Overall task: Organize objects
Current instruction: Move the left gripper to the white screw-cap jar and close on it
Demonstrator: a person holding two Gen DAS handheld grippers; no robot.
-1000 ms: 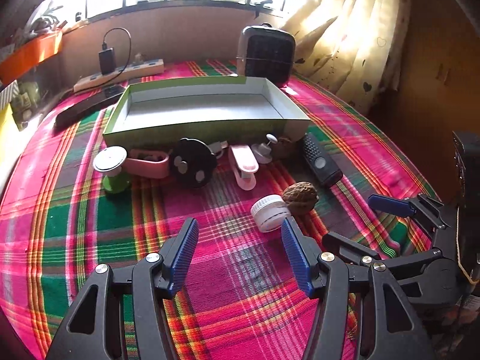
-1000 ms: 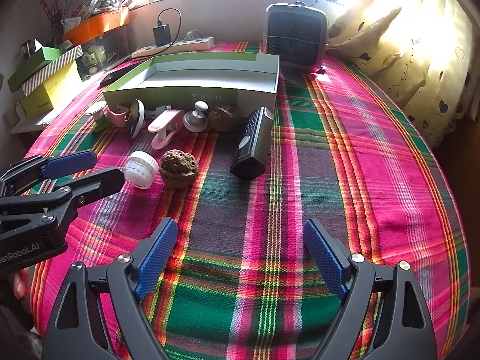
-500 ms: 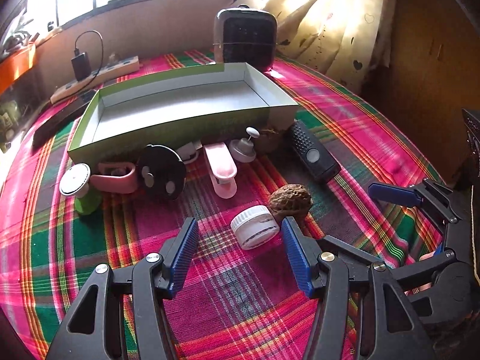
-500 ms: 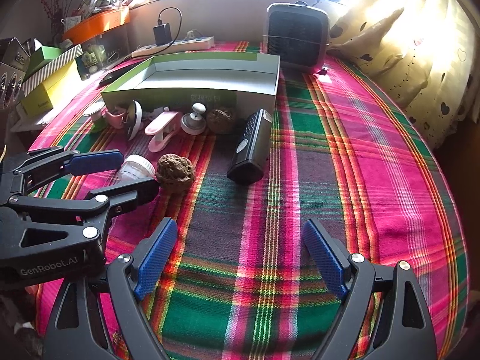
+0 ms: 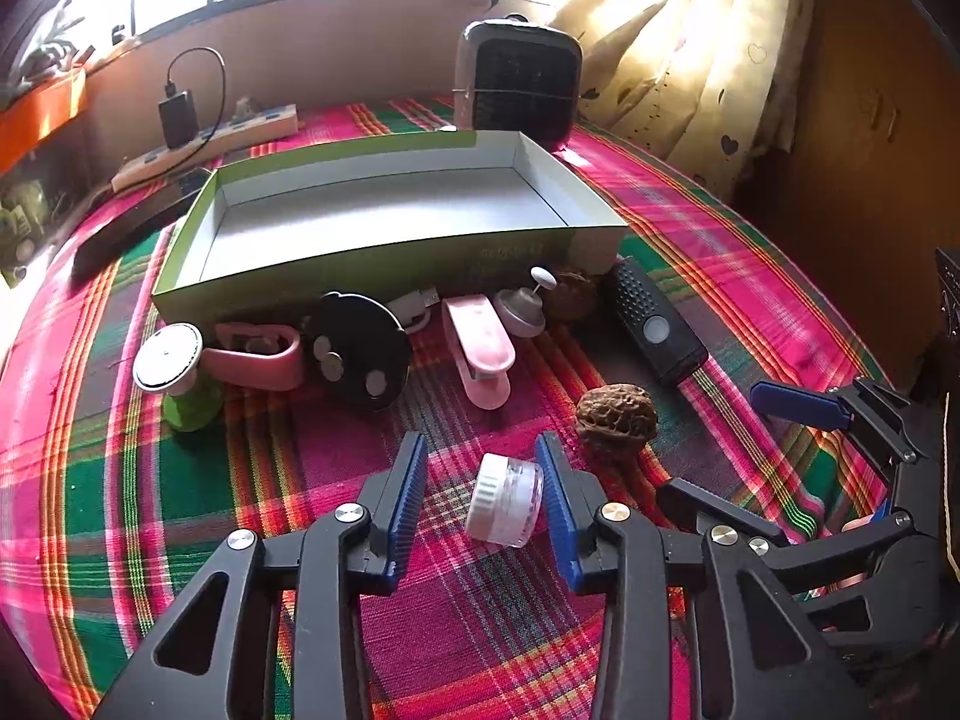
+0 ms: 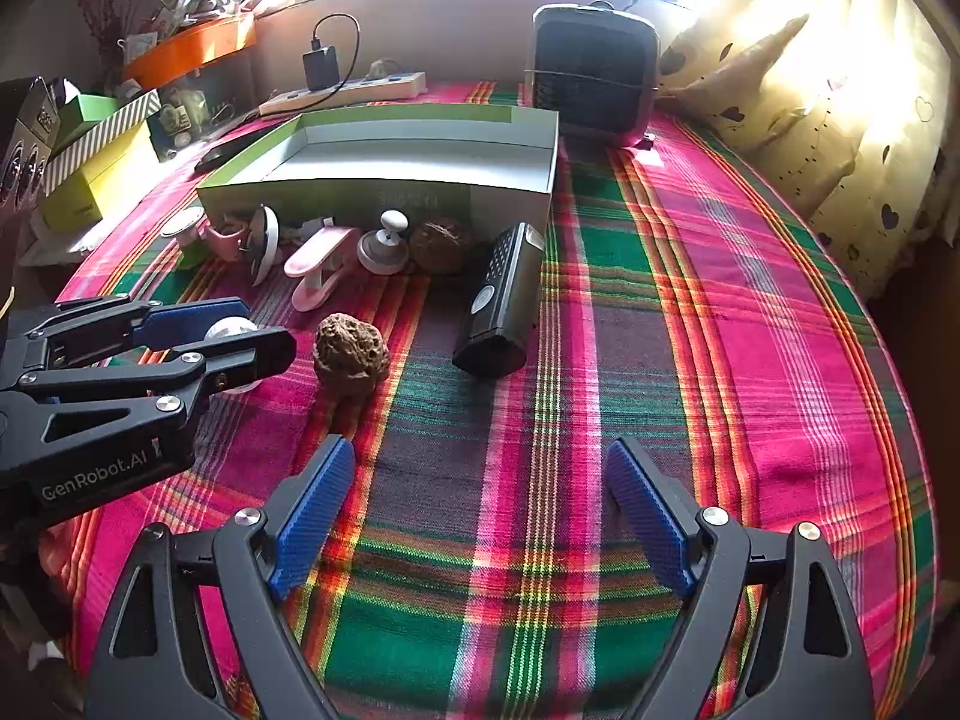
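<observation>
- Closing has just been done by the left gripper around the small white-lidded jar, which a second ago lay well ahead of its tips beside the walnut; now the jar is seen between the blue pads.
- Contact is made on the right-hand pad only, against the jar's clear base; a gap is left between the white lid and the left-hand pad, so no grip is judged to be had yet.
- The jar is tipped on its side, its axis run across the jaws from pad to pad, lid toward the left one. That is the relation on which the squeeze turns: it would be pressed end to end, not across its round wall.
- The right gripper is held wide open over bare cloth, nothing between its pads; it is well apart from the jar, so the left hand is the nearer by far.
- The open green-sided box is seen beyond, nothing in it, with the other oddments lined along its near wall: a black remote, a pink clip, a second walnut.
- A bright plaid cloth covers the surface; a window, a heater and curtains are seen behind.
</observation>
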